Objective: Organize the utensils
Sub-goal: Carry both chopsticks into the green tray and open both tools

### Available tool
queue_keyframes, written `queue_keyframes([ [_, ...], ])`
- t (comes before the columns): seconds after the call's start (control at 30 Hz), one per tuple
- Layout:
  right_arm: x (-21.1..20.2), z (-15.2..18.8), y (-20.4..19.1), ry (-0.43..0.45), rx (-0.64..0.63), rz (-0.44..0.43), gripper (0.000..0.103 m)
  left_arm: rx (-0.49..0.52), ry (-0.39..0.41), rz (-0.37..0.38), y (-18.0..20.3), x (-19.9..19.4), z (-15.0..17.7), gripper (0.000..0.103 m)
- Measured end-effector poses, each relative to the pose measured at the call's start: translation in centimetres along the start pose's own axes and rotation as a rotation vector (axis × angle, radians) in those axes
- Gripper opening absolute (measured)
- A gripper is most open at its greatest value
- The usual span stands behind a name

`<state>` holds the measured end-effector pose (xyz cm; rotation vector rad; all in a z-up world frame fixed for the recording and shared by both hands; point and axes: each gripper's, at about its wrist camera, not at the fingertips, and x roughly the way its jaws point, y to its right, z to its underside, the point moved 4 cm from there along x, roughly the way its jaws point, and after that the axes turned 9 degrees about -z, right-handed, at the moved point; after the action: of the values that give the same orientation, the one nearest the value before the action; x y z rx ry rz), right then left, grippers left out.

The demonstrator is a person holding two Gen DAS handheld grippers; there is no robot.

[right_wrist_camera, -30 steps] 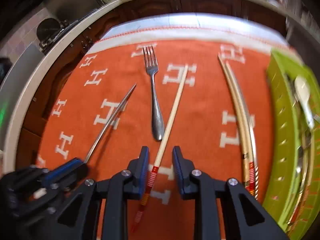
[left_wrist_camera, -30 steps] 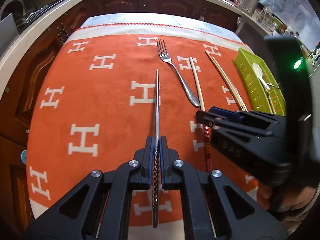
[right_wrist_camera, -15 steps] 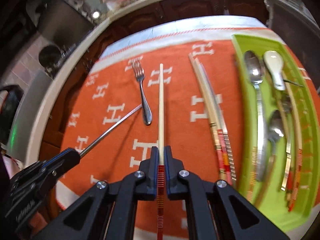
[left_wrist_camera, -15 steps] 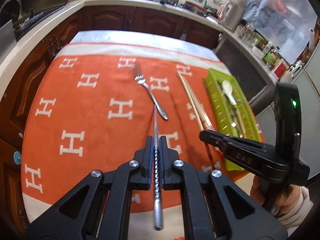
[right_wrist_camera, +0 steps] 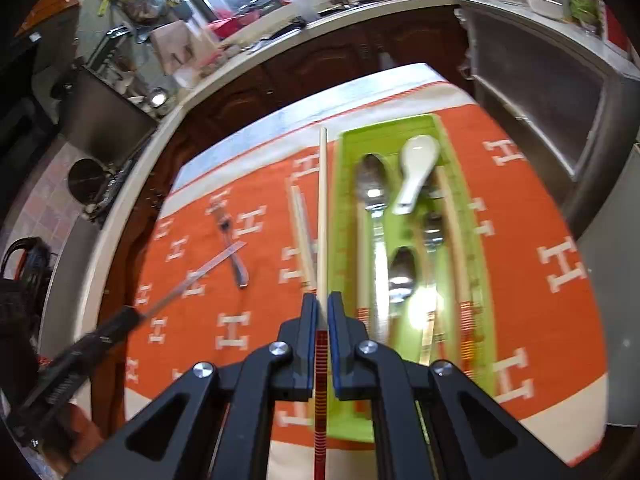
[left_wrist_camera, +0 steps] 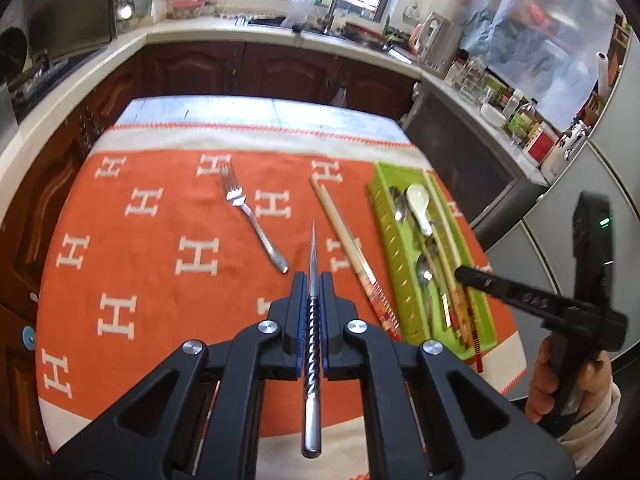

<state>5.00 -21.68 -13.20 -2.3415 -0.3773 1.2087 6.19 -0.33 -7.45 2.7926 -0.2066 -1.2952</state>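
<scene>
Gripping a metal chopstick (left_wrist_camera: 311,322), the left gripper (left_wrist_camera: 311,300) hovered above the orange cloth (left_wrist_camera: 160,264); the right gripper (right_wrist_camera: 322,320) (jaws clamped) held a wooden chopstick (right_wrist_camera: 322,216) beside the green tray (right_wrist_camera: 344,216).

A metal chopstick (left_wrist_camera: 312,312) with a twisted grip is sitting clamped between the fingers (left_wrist_camera: 298,300) of the left gripper, tip pointing forward above the orange cloth. A pale chopstick (right_wrist_camera: 322,216) with a red striped end is being held the same way in the right gripper's fingers (right_wrist_camera: 309,320), hanging along the left wall of the green tray (right_wrist_camera: 344,200). A fork (left_wrist_camera: 256,224) and a pair of pale chopsticks (left_wrist_camera: 348,248) are lying flat on the cloth. Spoons, a white ceramic spoon (right_wrist_camera: 416,172) and more chopsticks are lying lengthwise in the tray.
</scene>
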Motion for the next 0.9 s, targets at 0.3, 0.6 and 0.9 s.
queue_keyframes([
  [0.3,2.1,-2.1,4.7,-0.065,0.071,0.053,0.006,0.111,0.144,0.036,8.3,-1.7,-4.5,0.003],
  [0.6,3.2,-3.9,6.3,-0.087,0.072,0.028,0.006,0.175,0.069,-0.002,15.2,5.7,-4.3,0.003],
  [0.9,1.6,-2.2,7.8,-0.064,0.115,0.008,0.006,0.188,-0.103,0.005,16.4,12.0,-0.3,0.004],
])
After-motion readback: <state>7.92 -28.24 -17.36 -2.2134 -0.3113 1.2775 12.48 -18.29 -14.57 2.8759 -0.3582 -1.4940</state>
